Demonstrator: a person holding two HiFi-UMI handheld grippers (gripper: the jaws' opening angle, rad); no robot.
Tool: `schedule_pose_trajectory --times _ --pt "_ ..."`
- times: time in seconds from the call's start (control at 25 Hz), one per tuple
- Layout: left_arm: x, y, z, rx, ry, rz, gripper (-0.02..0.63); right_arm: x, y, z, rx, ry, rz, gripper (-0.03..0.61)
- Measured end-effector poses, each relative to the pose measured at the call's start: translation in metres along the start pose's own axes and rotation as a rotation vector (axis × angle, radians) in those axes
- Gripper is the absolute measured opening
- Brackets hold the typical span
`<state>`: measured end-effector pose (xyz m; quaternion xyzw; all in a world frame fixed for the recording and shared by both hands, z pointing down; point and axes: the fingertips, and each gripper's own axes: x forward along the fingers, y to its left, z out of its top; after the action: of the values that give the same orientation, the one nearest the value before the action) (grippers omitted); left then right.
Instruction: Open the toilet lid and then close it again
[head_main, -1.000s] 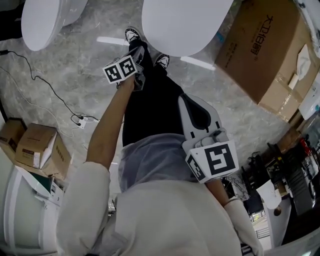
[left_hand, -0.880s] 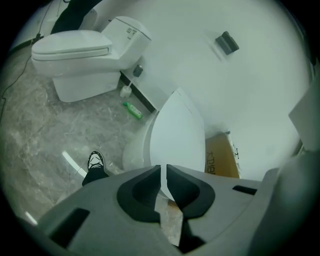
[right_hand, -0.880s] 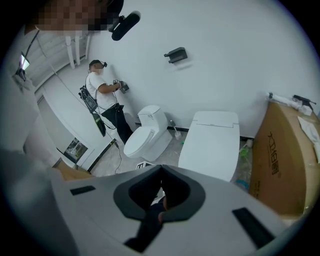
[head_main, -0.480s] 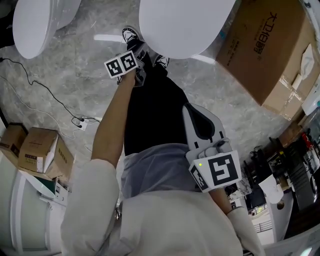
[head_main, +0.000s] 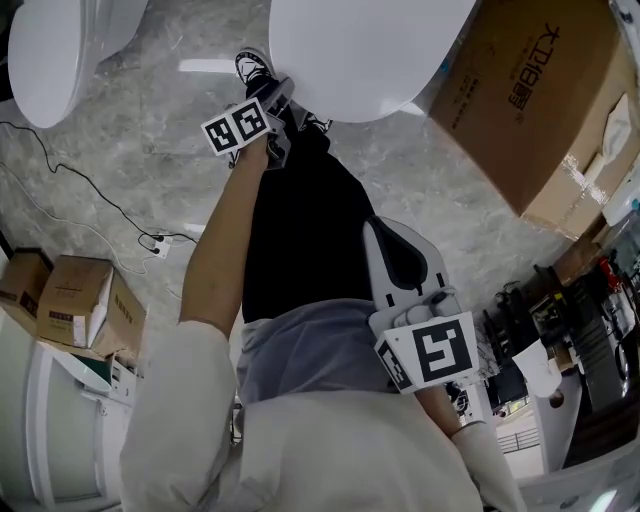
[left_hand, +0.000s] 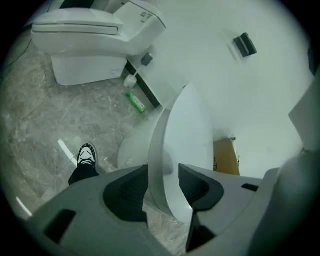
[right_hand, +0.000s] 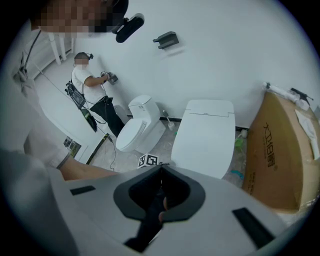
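Observation:
The white toilet lid (head_main: 360, 45) lies down over its bowl at the top middle of the head view. My left gripper (head_main: 280, 105) is at the lid's front rim. In the left gripper view the thin lid (left_hand: 187, 135) runs edge-on between the jaws of the left gripper (left_hand: 164, 171), which have just been opening and now stand open around it. My right gripper (head_main: 381, 223) hangs shut and empty near my body, well short of the toilet. Its tips meet in the right gripper view (right_hand: 160, 169), and the same lid (right_hand: 205, 135) shows beyond them.
A second toilet (head_main: 45, 45) stands at the upper left. A large cardboard box (head_main: 540, 110) sits right of the toilet, and small boxes (head_main: 80, 300) and a floor cable (head_main: 100, 200) lie left. A green bottle (left_hand: 136, 103) lies by the wall. Another person (right_hand: 92, 87) stands far off.
My left gripper has moved down and forward to the lid's front rim, and its jaws have opened. The right gripper has sunk slightly and stays shut.

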<state>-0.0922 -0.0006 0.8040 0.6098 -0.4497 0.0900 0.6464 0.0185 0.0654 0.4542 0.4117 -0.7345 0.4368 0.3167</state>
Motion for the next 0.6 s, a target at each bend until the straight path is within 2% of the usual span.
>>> schedule_pose_trajectory --times 0.32,0.6 --pt "0.017 -0.006 0.013 0.023 0.035 -0.028 0.176 0.005 -0.010 0.006 0.015 0.013 -0.043 0.011" --pt "0.022 -0.011 0.012 0.121 0.088 -0.009 0.176 0.007 -0.008 0.002 0.053 -0.009 -0.054 0.011"
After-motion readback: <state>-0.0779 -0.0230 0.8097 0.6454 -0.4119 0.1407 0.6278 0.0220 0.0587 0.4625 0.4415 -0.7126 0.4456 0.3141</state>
